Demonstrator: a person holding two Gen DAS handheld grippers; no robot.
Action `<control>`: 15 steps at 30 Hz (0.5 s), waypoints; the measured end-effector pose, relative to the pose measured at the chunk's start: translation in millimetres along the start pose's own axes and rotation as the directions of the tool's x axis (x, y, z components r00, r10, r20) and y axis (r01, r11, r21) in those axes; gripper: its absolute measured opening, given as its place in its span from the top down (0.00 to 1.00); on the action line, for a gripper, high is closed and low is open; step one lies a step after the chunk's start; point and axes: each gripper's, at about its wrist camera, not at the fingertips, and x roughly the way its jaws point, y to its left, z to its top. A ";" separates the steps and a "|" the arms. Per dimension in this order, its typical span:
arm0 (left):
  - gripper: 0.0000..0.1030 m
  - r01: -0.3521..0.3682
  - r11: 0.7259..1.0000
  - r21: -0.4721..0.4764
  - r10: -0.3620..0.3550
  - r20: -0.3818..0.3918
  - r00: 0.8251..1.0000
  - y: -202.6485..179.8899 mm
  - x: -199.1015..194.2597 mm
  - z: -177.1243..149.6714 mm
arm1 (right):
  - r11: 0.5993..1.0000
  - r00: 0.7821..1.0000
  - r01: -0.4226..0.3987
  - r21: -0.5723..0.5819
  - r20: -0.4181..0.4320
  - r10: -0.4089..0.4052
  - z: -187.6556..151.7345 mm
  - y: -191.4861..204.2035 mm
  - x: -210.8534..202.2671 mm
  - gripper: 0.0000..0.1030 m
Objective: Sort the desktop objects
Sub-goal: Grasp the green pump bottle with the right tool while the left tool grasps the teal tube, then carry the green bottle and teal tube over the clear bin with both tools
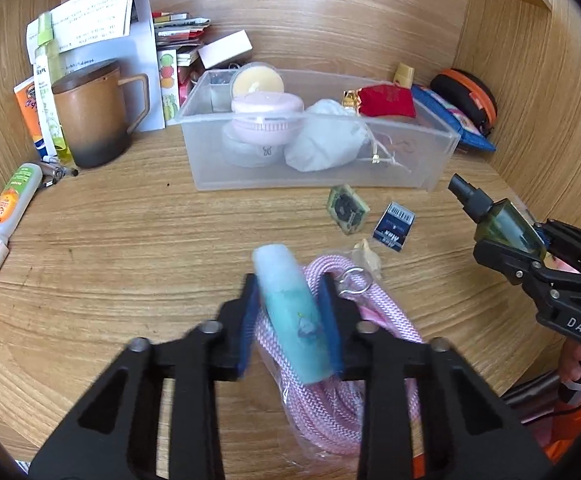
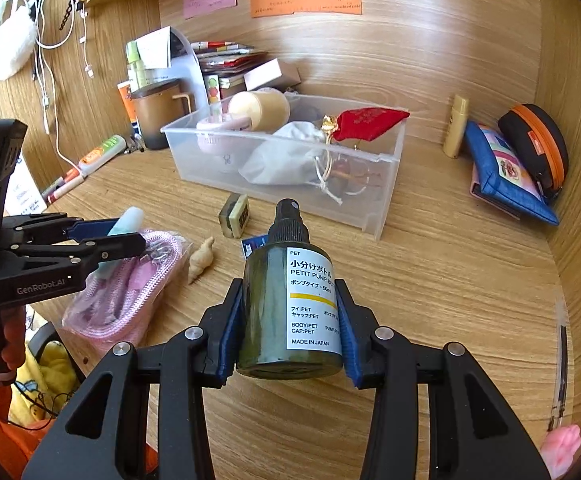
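Note:
My left gripper point(image 1: 290, 312) is shut on a pale blue tube point(image 1: 290, 312) and holds it above a pink braided cord in a plastic bag point(image 1: 330, 392). It also shows in the right wrist view point(image 2: 122, 236). My right gripper point(image 2: 290, 320) is shut on a dark green pump spray bottle point(image 2: 290, 308) with a white label, held above the desk; the left wrist view shows it at the right point(image 1: 502, 232). A clear plastic bin point(image 1: 442, 140) stands ahead, holding a pink case, a white pouch and a red pouch point(image 1: 386, 100).
On the desk lie a small green square item point(image 1: 346, 210), a blue card packet point(image 1: 394, 226) and a beige shell figure point(image 2: 202, 258). A brown mug point(image 1: 90, 116), tubes and papers stand at the back left. A blue pouch point(image 2: 506, 172) and an orange-trimmed case point(image 2: 538, 140) lie at the right.

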 end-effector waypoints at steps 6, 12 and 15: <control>0.82 -0.011 1.000 -0.004 0.011 0.018 1.000 5.5 1.9 5.8 | 1.000 0.999 -0.010 0.021 0.034 0.009 12.0 -4.6 -5.4 0.63; 0.85 -0.008 1.000 -0.005 0.008 0.055 0.998 7.5 -5.3 15.5 | 0.999 0.997 -0.015 0.028 0.073 0.012 29.6 -6.5 -11.0 0.63; 0.87 -0.011 1.000 0.004 0.011 0.080 0.997 8.2 -11.4 25.1 | 0.999 0.996 -0.017 0.028 0.090 0.014 39.1 -6.8 -12.6 0.63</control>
